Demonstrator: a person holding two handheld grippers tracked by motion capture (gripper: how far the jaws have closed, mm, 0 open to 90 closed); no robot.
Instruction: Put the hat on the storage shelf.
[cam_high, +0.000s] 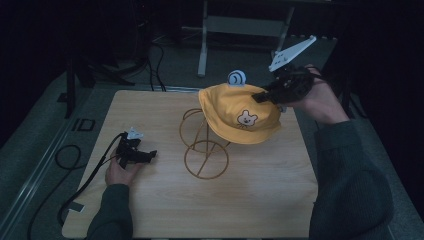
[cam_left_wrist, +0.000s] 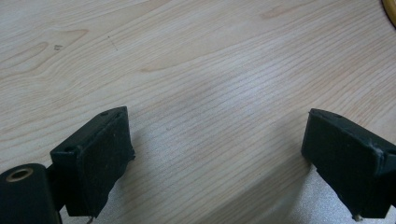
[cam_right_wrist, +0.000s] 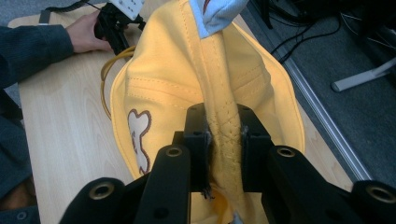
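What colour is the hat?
Yellow, with a small bear face patch; the hat shows best in the high view.

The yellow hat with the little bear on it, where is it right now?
In the high view the yellow hat hangs right of centre over the wire stand, pinched at its far edge by the right gripper.

Bare light wooden tabletop (cam_high: 150, 210) lay open front and left; gold wire hat stand (cam_high: 205, 150) and draped yellow fabric hat (cam_high: 240, 112) blocked centre.

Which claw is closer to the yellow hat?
Right. The right claw is clamped on the yellow hat, while the left claw rests open on the table, well apart from it.
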